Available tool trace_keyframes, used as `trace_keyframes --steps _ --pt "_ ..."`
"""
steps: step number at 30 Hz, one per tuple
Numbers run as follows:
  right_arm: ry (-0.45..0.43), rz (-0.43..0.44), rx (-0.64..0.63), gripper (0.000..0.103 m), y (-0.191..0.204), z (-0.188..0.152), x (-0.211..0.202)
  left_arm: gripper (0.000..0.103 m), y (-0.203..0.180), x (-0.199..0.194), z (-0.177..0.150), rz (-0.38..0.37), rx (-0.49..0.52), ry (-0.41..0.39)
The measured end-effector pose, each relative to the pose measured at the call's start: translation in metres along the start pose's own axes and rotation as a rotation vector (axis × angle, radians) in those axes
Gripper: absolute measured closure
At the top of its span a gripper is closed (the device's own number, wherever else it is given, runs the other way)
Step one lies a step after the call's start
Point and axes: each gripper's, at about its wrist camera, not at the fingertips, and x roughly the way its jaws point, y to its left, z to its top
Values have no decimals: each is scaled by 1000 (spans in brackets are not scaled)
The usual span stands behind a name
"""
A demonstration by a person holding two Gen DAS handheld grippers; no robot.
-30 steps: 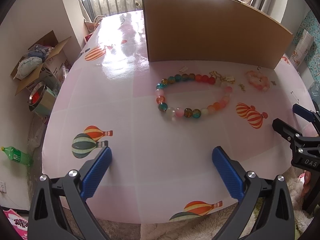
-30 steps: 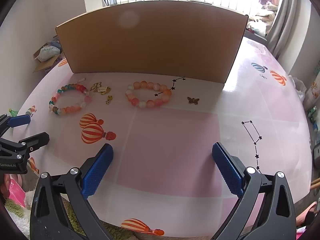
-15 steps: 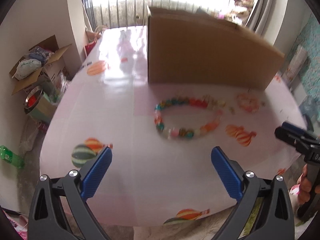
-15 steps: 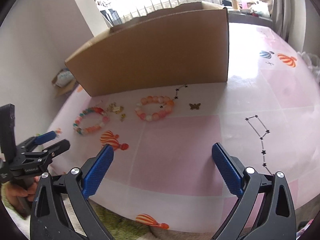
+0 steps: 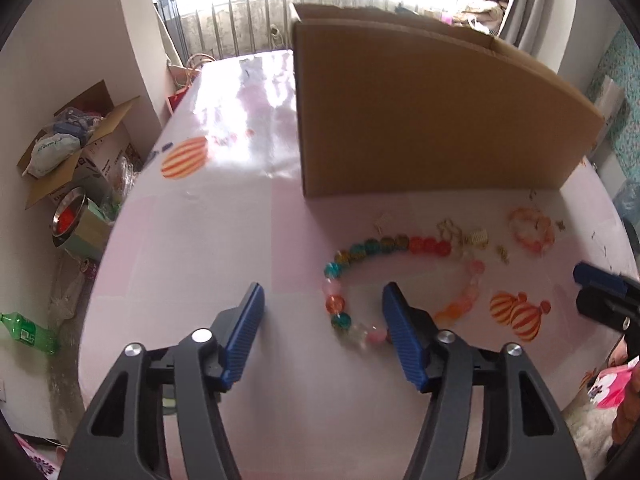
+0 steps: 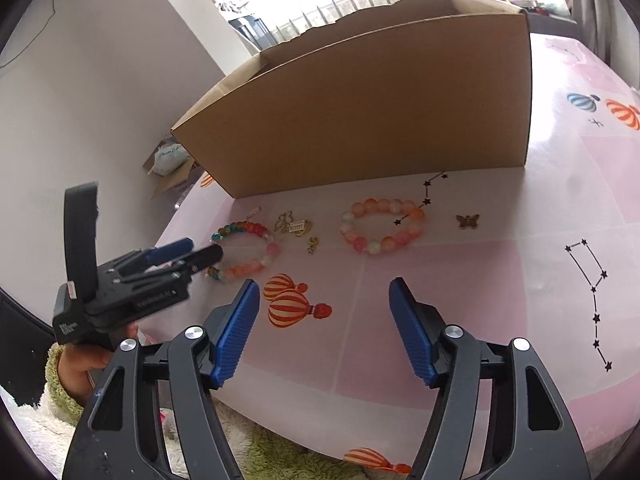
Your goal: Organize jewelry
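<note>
A multicoloured bead bracelet [image 5: 428, 246] [image 6: 256, 228] lies on the pink balloon-print tablecloth [image 5: 200, 260], in front of a tall cardboard box [image 5: 420, 120] [image 6: 380, 120]. My left gripper [image 5: 323, 298] [image 6: 192, 254] hovers over the bracelet's left arc. Its jaws are closing, with a few beads showing between them and no pad pressing on any. To the right lie gold charms [image 5: 478, 236] [image 6: 298, 226], a pink-orange bracelet [image 5: 528, 244] [image 6: 384, 242] and a butterfly charm [image 6: 467, 221]. My right gripper [image 6: 324, 286] [image 5: 600, 292] hangs above bare cloth, its jaws closing on nothing.
On the floor to the left stand an open carton [image 5: 80, 140], a metal bowl [image 5: 68, 216] and a green bottle [image 5: 28, 332]. A hand in a fuzzy sleeve [image 6: 80, 360] holds the left gripper. The table's near edge runs just below both grippers.
Both grippers' jaws have narrowed from wide open. The left gripper has moved forward, up to the multicoloured bracelet. The right view has tilted, and the left gripper now stands larger in it.
</note>
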Motion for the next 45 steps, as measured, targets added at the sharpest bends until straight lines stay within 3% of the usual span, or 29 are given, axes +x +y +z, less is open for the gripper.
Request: trace_keyframes --steps 7,16,24,29,32,34,36,45 --pt "4 28 -44 54 16 5 6 65 2 -13 -21 9 7 -19" --pt "73 141 -104 70 50 13 36 66 14 -27 -34 -20 2 -44" --pt "149 86 -206 85 76 18 78 66 16 -20 -29 -1 -4 -47" --pt "157 24 -299 86 89 17 89 67 13 -16 -28 16 23 -59" --pt "152 -19 -362 86 97 16 92 72 10 -15 -27 14 32 -65" --pt "146 -46 -393 87 101 13 92 84 8 -15 -27 8 44 -72" --pt "148 -50 -388 95 100 13 92 94 4 -15 -27 18 65 -82" --pt "90 38 -251 95 76 18 69 94 -8 -50 -18 -16 96 -178"
